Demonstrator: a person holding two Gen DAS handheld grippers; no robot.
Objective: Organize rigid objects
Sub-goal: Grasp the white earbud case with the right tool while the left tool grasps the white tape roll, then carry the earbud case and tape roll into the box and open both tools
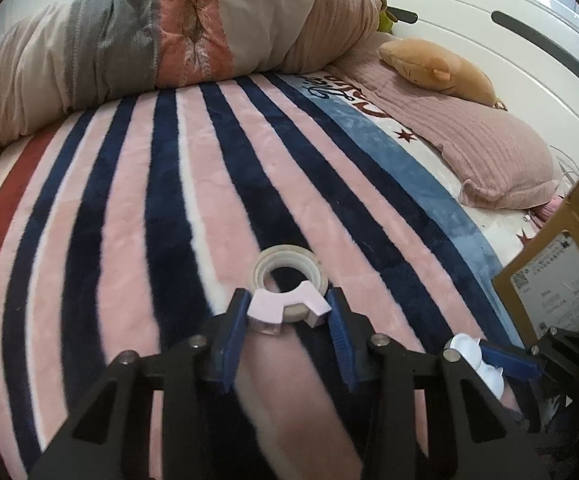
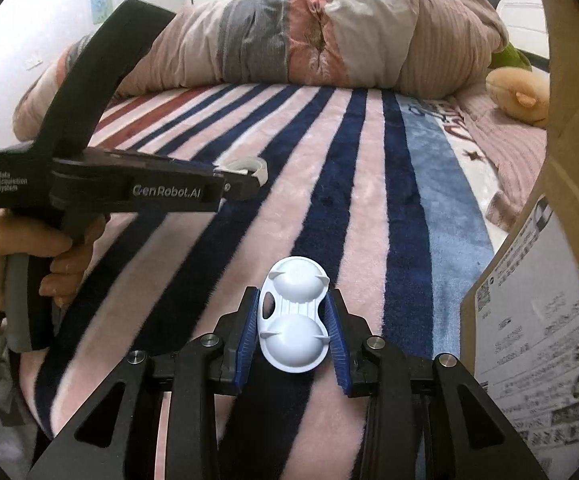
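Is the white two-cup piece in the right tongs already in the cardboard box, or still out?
Out. The white piece is clamped in the right tongs above the striped blanket; the cardboard box stands beside.

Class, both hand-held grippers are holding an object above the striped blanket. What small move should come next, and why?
Probably swing the right hand-held gripper rightward toward the cardboard box. It already clamps the white two-domed plastic piece, and the box stands close on its right. The left hand-held gripper is likewise shut on the tape dispenser, but it is farther from the box, so it can follow.

The left gripper (image 1: pixel 287 312) clamps a tape dispenser (image 1: pixel 287 294) (clear roll, pale holder) above the striped blanket (image 1: pixel 137 208).
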